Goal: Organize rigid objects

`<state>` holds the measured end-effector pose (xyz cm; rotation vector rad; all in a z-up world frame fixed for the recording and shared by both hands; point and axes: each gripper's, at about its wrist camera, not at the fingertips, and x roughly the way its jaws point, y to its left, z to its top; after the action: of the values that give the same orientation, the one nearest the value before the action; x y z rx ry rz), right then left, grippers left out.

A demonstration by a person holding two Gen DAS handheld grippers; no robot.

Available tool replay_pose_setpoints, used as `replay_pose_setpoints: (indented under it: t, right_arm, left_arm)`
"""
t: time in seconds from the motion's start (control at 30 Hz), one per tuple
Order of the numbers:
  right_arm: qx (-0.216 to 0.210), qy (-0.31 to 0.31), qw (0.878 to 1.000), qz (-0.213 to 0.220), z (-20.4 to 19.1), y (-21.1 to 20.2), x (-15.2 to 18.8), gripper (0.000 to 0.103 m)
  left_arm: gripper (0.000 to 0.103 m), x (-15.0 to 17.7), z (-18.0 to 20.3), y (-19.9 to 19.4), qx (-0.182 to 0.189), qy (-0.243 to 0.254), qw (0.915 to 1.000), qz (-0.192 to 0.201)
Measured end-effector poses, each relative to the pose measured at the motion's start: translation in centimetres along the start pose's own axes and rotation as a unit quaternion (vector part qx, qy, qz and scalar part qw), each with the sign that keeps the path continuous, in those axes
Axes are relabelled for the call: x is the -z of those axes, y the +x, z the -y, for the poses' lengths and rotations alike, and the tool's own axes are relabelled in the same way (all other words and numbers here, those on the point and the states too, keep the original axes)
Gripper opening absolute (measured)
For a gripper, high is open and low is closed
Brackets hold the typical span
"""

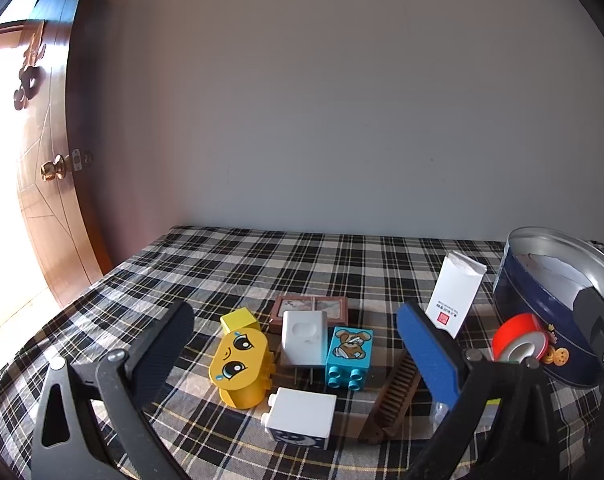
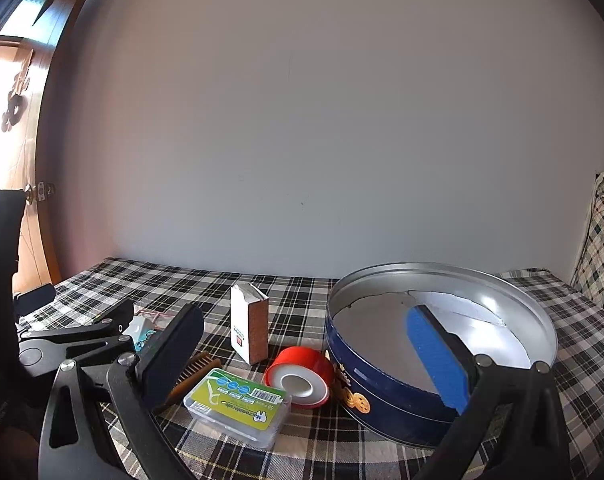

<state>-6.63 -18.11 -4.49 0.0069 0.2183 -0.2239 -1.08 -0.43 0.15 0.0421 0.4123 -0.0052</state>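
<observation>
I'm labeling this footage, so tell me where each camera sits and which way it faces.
Left wrist: on the left gripper, facing the wall over toy blocks on the checked cloth; its open fingers show.
Right wrist: on the right gripper, facing the wall over the open tin and floss box; its open fingers and the left gripper show.
Shared: tin, red tape, white carton, comb.

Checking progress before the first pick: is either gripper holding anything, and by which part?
Nothing is held. The left gripper and right gripper are both open and empty.
</observation>
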Motion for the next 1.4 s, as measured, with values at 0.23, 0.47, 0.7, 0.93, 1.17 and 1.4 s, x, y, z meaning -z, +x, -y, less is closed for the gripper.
replay_pose_setpoints:
  t: [0.23,0.47,0.7,0.93,1.17,1.4]
  right_arm:
    - [-0.002,0.002,1.000,-0.011,0.0,0.4,0.0,0.102]
    - [-0.008,0.001,1.000,-0.023,-0.1,0.5,0.2,0.102]
    - [-0.009,0.001,1.000,-0.027,-0.2,0.4,0.2,0.102]
    - [-0.025,0.001,0.999,-0.046,-0.2,0.6,0.3,0.102]
    - [-0.042,-0.005,0.996,-0.073,-0.4,1.1,0.6,0.102]
    - [-0.115,-0.010,0.982,-0.148,-0.9,2.4,1.4,0.102]
  left_arm:
    - [0.103,0.2,0.1,-0.1,0.000,0.000,1.0000,-0.001]
    - [0.103,0.3,0.3,0.1,0.001,0.005,0.9999,-0.009]
    - [0.103,0.2,0.2,0.3,0.000,0.003,0.9999,-0.013]
    - [0.103,0.2,0.3,0.3,0.000,0.004,0.9998,-0.017]
    - [0.103,0.2,0.1,0.6,-0.007,0.016,0.9995,-0.027]
    - [0.103,-0.2,-2.5,1.7,-0.035,-0.002,0.9987,-0.038]
